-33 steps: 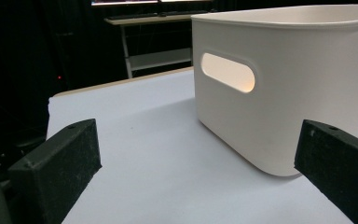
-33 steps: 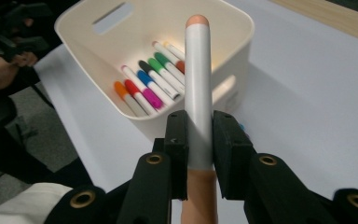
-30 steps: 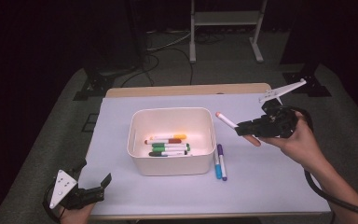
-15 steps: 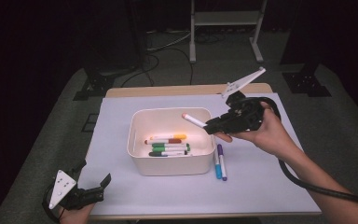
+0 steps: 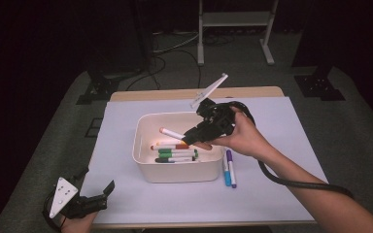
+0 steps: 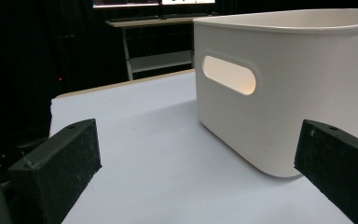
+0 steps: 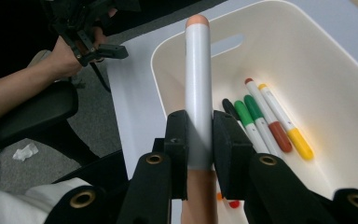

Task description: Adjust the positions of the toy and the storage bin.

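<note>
A white bin (image 5: 143, 162) (image 7: 354, 79) (image 6: 307, 93) stands mid-table with several markers (image 5: 177, 154) (image 7: 265, 119) lying in it. My right gripper (image 5: 190, 138) (image 7: 199, 140) hovers over the bin's right half, shut on a white marker with a pink-orange tip (image 5: 172, 133) (image 7: 198, 88) that points left across the bin. On the mat just right of the bin lie a blue marker (image 5: 226, 173) and a purple marker (image 5: 231, 167). My left gripper (image 5: 97, 196) (image 6: 191, 172) rests open at the table's front left corner, jaws wide apart with nothing between them, facing the bin's handle side.
A pale lavender mat (image 5: 281, 145) covers the wooden table (image 5: 189, 93). Black stands and cables (image 5: 126, 73) sit on the floor behind. The right gripper's cable (image 5: 296, 182) loops over the mat's front right.
My right gripper carried the white marker leftward from the table's right side to above the bin. The left gripper stayed put.
</note>
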`<state>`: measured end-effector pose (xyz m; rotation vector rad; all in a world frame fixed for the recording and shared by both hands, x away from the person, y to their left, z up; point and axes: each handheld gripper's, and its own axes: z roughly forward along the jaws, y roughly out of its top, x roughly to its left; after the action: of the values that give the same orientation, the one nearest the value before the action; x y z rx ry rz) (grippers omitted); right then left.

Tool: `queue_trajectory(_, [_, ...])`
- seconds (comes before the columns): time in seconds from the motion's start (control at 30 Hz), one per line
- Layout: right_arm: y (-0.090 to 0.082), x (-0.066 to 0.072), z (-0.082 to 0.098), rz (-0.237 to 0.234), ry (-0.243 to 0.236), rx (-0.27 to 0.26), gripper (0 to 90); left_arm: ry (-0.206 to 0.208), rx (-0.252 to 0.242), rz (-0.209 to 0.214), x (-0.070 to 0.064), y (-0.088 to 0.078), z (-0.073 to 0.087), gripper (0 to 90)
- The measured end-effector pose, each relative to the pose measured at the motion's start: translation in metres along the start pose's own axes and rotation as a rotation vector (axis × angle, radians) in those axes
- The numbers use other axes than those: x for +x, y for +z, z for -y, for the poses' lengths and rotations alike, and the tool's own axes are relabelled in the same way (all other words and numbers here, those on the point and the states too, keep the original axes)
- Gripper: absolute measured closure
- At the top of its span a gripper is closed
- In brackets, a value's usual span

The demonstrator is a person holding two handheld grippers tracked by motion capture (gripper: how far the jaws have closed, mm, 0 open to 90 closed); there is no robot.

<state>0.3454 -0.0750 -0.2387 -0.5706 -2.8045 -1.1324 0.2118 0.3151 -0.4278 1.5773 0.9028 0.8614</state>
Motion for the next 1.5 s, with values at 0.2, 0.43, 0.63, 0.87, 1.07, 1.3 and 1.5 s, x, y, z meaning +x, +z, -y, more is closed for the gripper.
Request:
queue_trajectory(0.2, [0.026,-0.006,-0.008,-0.04,0.0,0.016,75.9,-0.006,-0.008,-0.002,0.001,0.0,0.0,0.0])
queue_trajectory(0.43, [0.056,-0.019,-0.011,-0.074,-0.004,0.042,75.9,-0.009,-0.006,-0.002,0.001,-0.001,0.001,0.0])
queue_trajectory(0.63, [0.081,-0.026,-0.008,-0.073,-0.017,0.088,75.9,-0.008,-0.005,-0.002,0.001,-0.001,0.001,0.0])
queue_trajectory(0.87, [0.102,-0.031,-0.004,-0.076,-0.036,0.144,75.8,-0.011,-0.006,-0.003,0.002,-0.001,0.001,0.0])
queue_trajectory(1.07, [0.115,-0.031,-0.003,-0.08,-0.06,0.189,75.8,-0.015,-0.009,-0.002,0.002,-0.001,0.001,0.0])
queue_trajectory(1.3, [0.127,-0.03,-0.001,-0.075,-0.082,0.241,75.7,-0.013,-0.013,-0.005,0.003,-0.002,0.0,0.0])
queue_trajectory(1.5, [0.133,-0.028,0.0,-0.045,-0.089,0.292,74.7,-0.011,-0.013,-0.007,0.003,-0.002,0.0,0.0])
